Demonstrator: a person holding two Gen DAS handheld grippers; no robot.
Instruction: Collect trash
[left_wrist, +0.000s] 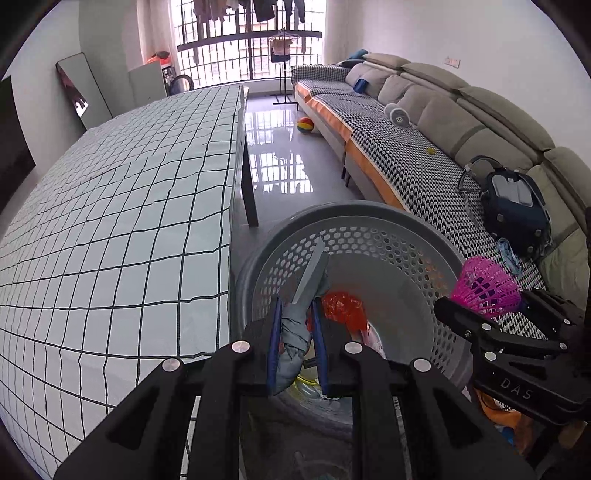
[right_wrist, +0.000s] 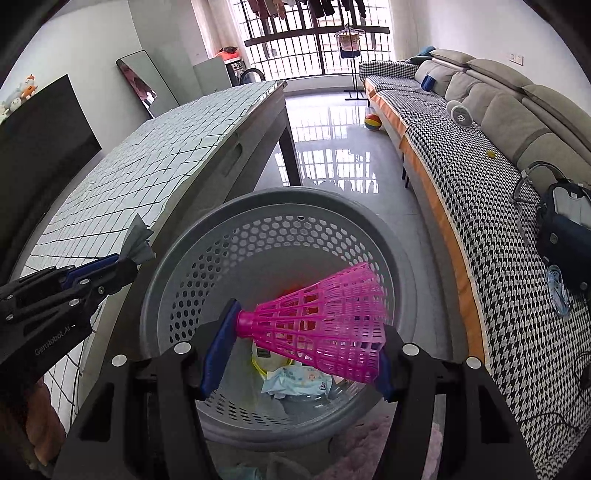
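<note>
Step in hand: we judge this to be the drop-off, since both tools carry a piece of trash and both hang over the mouth of the gray basket.
Left tool: clamped almost fully together on a crumpled gray paper, which sticks up and forward between the blue pads.
Right tool: about half spread, yet pressing on a pink shuttlecock held crosswise, the cork end against the left pad, the skirt rim against the right one.
Basket: round, with perforated walls, standing on the floor between the worktop and the sofa; we see earlier trash lying at its bottom, among it an orange wrapper and a light blue packet.
Where the paper is: in the left wrist view it hangs over the near left part of the basket opening; from the right wrist view it looks closer to the rim beside the worktop edge, so we cannot tell how far inside it lies.
Where the shuttlecock is: above the middle of the opening, well inside the rim.
Next move, as we judge it: spread both tools and let the pieces fall; the left may first need to shift toward the basket's middle.
Risk: the light paper could cling to a pad or catch on the rim.
Left to do: we see nothing else on the worktop's checked cloth to collect.
</note>
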